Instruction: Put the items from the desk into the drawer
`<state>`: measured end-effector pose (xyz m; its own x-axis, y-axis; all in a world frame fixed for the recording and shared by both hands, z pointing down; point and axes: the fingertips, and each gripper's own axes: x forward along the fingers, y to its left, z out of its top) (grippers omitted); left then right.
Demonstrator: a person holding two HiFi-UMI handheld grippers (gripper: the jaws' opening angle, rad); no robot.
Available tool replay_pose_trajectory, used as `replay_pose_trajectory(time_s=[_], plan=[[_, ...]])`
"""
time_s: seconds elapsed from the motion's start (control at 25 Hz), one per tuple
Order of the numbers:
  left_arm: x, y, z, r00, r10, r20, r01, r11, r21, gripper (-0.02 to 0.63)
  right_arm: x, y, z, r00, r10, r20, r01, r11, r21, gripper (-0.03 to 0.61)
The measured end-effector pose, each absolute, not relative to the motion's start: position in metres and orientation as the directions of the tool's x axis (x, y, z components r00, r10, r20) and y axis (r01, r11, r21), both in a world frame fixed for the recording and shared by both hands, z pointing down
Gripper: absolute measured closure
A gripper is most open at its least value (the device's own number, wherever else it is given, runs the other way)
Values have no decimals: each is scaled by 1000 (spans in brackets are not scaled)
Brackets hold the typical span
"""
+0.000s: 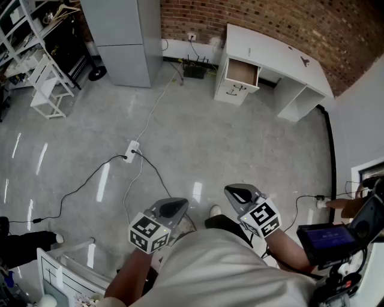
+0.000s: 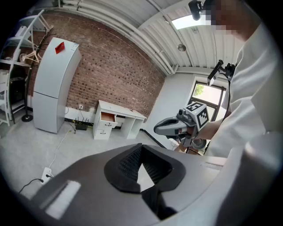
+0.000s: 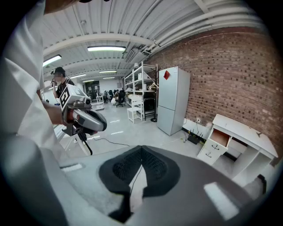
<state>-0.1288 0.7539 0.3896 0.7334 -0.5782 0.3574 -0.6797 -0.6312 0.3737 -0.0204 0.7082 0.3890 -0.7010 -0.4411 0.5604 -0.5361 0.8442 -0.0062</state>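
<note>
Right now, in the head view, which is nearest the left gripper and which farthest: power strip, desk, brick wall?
1. Power strip, on the floor just ahead.
2. Desk, far across the floor, to the right.
3. Brick wall, at the very back.

Colour rundown: the desk (image 1: 273, 51) is plain white, and its drawer (image 1: 242, 71) shows light brown wood inside. The wall (image 1: 288, 18) is red-brown brick with pale mortar lines. The floor (image 1: 198, 144) is a glossy light grey streaked with white glare. The fridge (image 2: 53, 84) is pale grey with a small red sticker (image 2: 59, 47). The left gripper (image 1: 175, 205) and right gripper (image 1: 237, 192) are mid-grey with black textured pads (image 2: 128, 165), and their cubes carry black-and-white square markers. The person's shirt (image 1: 222, 270) is off-white. The power strip (image 1: 131, 149) is white and its cable (image 1: 90, 177) is black.
</note>
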Motion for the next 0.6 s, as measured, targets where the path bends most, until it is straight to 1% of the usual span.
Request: replay_pose_trajectory(time_s=[0.36,0.6], plan=[[-105,714,387,735,-574,361,-677,-645,354,606,-3,674,394,-697,-422,579,-528,849,-17,576],[-103,661,379,719,-581,382,-694,-628,351,606,-9,608,392,-739,-409,535,-522,850,-71,575]])
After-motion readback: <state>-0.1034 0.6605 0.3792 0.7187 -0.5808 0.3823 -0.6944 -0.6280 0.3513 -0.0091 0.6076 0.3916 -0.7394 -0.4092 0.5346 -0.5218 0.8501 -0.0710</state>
